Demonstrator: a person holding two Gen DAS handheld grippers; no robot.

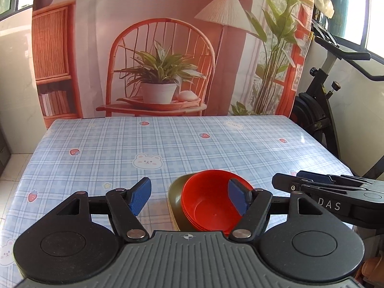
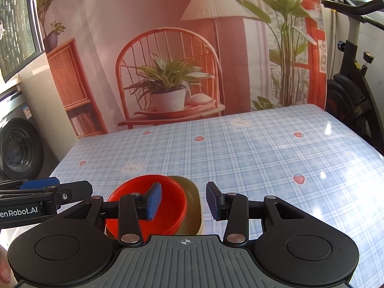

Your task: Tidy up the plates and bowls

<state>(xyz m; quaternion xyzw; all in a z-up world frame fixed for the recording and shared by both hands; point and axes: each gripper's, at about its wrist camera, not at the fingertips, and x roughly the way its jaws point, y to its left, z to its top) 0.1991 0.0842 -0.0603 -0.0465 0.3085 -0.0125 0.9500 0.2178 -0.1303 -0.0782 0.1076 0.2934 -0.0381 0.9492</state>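
Note:
A stack of red bowls (image 1: 206, 206) sits nested on a stack of olive-green plates (image 1: 174, 192) at the near edge of the table. My left gripper (image 1: 189, 196) is open, above the stack, with its right pad over the top bowl's right rim. In the right wrist view the red bowls (image 2: 168, 192) and olive plates (image 2: 192, 206) lie low and left of centre. My right gripper (image 2: 183, 201) is open above the plates' right side, its left pad over the bowls. Neither gripper holds anything.
The table wears a blue plaid cloth (image 1: 168, 144) with bear and strawberry prints. A printed backdrop (image 1: 168, 48) hangs behind it. An exercise bike (image 1: 324, 100) stands at the right. A washing machine (image 2: 16, 148) stands at the left.

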